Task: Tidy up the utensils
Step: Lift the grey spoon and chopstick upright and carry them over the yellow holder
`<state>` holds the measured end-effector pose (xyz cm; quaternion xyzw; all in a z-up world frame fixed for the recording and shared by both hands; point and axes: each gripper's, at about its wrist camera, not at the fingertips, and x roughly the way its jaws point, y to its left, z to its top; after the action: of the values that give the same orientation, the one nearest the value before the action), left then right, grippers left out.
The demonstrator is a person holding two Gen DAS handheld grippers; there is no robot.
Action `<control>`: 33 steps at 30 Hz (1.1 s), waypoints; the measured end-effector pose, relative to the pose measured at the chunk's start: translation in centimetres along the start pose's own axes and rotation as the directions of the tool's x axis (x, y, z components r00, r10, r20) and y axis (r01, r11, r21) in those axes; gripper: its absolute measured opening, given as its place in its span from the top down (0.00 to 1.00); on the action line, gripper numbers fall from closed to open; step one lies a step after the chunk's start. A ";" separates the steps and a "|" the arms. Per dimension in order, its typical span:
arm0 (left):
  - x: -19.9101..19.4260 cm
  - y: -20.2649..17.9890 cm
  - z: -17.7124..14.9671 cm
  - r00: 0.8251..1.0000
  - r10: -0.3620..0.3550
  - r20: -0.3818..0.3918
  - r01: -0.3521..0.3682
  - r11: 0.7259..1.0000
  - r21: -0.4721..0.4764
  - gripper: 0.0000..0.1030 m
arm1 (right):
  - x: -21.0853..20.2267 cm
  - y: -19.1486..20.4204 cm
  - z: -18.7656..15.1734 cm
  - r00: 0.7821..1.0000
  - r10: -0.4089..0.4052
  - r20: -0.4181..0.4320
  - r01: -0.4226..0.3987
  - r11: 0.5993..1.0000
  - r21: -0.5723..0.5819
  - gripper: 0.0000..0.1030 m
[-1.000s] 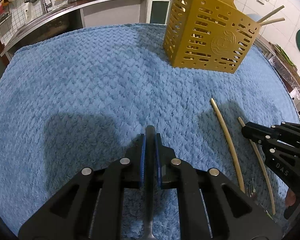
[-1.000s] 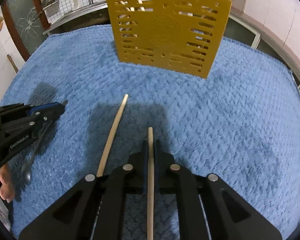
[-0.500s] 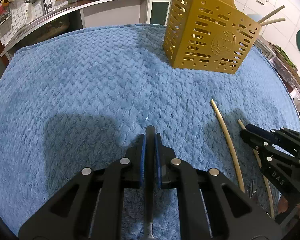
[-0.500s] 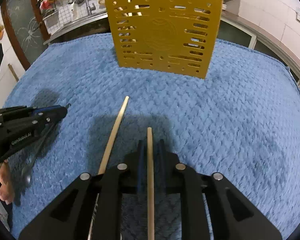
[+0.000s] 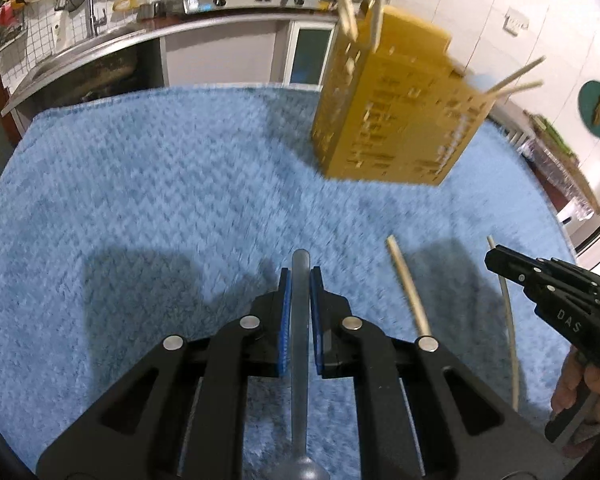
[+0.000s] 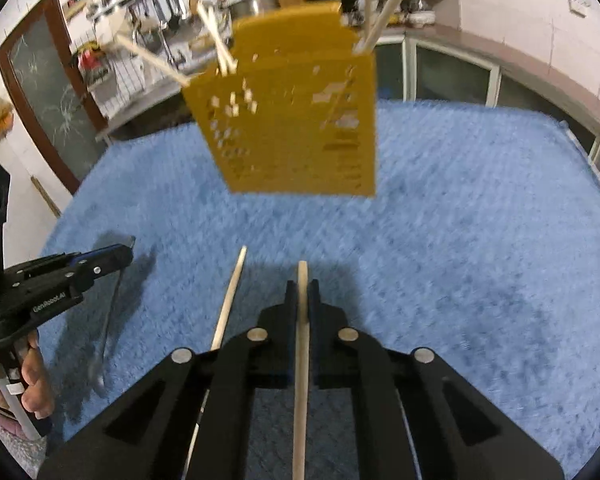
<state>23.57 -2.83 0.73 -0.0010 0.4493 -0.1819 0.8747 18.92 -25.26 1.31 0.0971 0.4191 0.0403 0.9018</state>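
Note:
My left gripper is shut on a grey metal spoon, handle pointing forward, lifted above the blue towel. It also shows in the right wrist view, the spoon hanging below it. My right gripper is shut on a wooden chopstick, also seen in the left wrist view with the chopstick. A second chopstick lies on the towel between the grippers. The yellow perforated utensil holder stands ahead with several chopsticks in it.
A kitchen counter with sink and stove runs behind the towel. Cabinets stand at the back right. A dish rack sits off the towel's right edge.
Both grippers have risen with their utensils and both views tilt up, so the holder looks blurred and higher in the frame. The loose chopstick has stayed on the towel.

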 end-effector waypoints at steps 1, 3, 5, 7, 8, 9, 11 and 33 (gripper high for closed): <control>-0.8 -0.1 0.3 1.000 -0.016 0.023 0.016 1.000 -0.004 0.92 | -1.0 -0.3 0.2 1.000 0.002 0.031 -0.002 1.000 0.005 0.95; -1.8 -0.3 0.5 0.997 -0.048 0.059 0.048 0.999 -0.008 0.92 | -2.3 -0.8 0.7 0.997 0.007 0.078 -0.008 1.000 0.012 0.95; -2.8 -0.8 0.9 0.994 -0.059 0.088 0.059 0.998 0.001 0.92 | -3.8 -1.2 1.1 0.990 0.001 0.144 -0.003 1.000 0.009 0.95; -3.5 -1.2 1.2 0.991 -0.064 0.119 0.063 0.998 0.007 0.92 | -5.2 -1.5 1.5 0.979 -0.005 0.205 0.005 1.000 0.001 0.95; -3.7 -1.4 1.4 0.989 -0.065 0.133 0.065 0.998 0.011 0.92 | -5.8 -1.7 1.6 0.973 -0.007 0.230 0.008 1.000 -0.002 0.95; -3.9 -1.5 1.7 0.987 -0.068 0.145 0.067 0.998 0.015 0.92 | -6.2 -1.7 1.7 0.967 -0.008 0.256 0.009 1.000 -0.005 0.95; -4.2 -1.8 2.1 0.984 -0.078 0.161 0.076 0.997 0.019 0.92 | -7.3 -1.8 2.1 0.948 -0.011 0.318 0.015 1.000 -0.011 0.95; -12.5 -4.8 11.2 0.886 -0.150 0.439 0.123 0.988 0.091 0.99 | -15.8 0.9 12.4 0.784 0.045 0.619 0.001 0.997 -0.074 0.95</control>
<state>24.25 -5.16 18.06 -0.0478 0.2308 -0.2514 0.9387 18.24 -28.55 21.16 0.0780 0.0970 0.0312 0.9917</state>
